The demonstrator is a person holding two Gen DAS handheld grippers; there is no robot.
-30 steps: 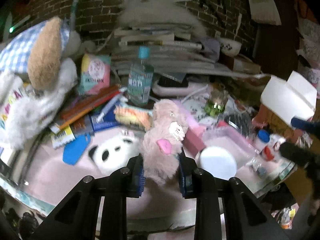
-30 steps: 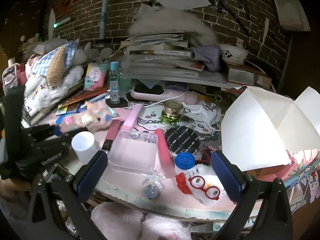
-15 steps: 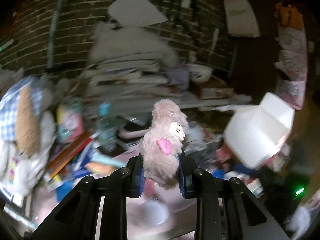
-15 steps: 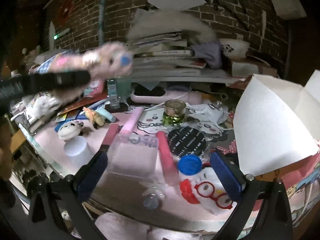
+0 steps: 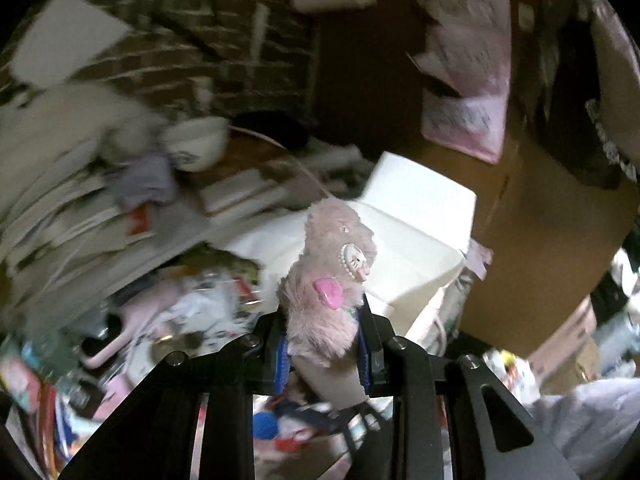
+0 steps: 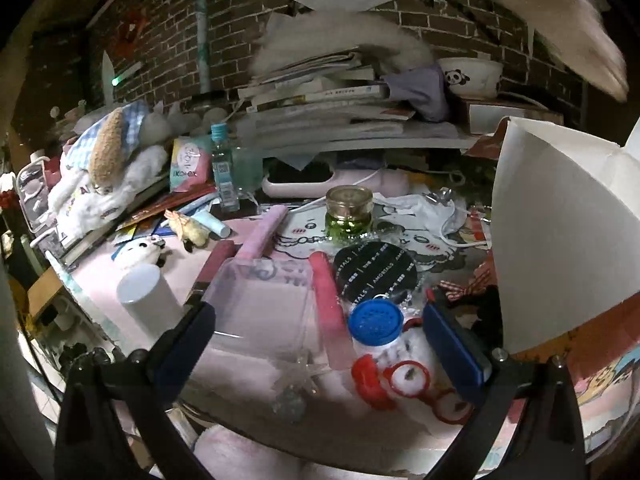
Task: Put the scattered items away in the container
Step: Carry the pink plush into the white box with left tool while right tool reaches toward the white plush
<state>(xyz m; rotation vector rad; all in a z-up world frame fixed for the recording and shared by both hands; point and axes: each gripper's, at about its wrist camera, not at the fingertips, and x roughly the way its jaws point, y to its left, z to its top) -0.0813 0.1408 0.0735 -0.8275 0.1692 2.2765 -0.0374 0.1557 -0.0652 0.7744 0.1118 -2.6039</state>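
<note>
A cluttered pink tabletop fills the right wrist view, most items not yet tidied. At its right edge stands the large white open-flapped paper box, seemingly the container; its inside is hidden. Loose on the table: a clear plastic tray, a black round tin, a white cylinder cup, a blue-capped bottle. The right gripper hangs spread wide, empty. The left gripper clamps a fluffy pink plush toy, raised in front of the box, not yet dropped in.
</note>
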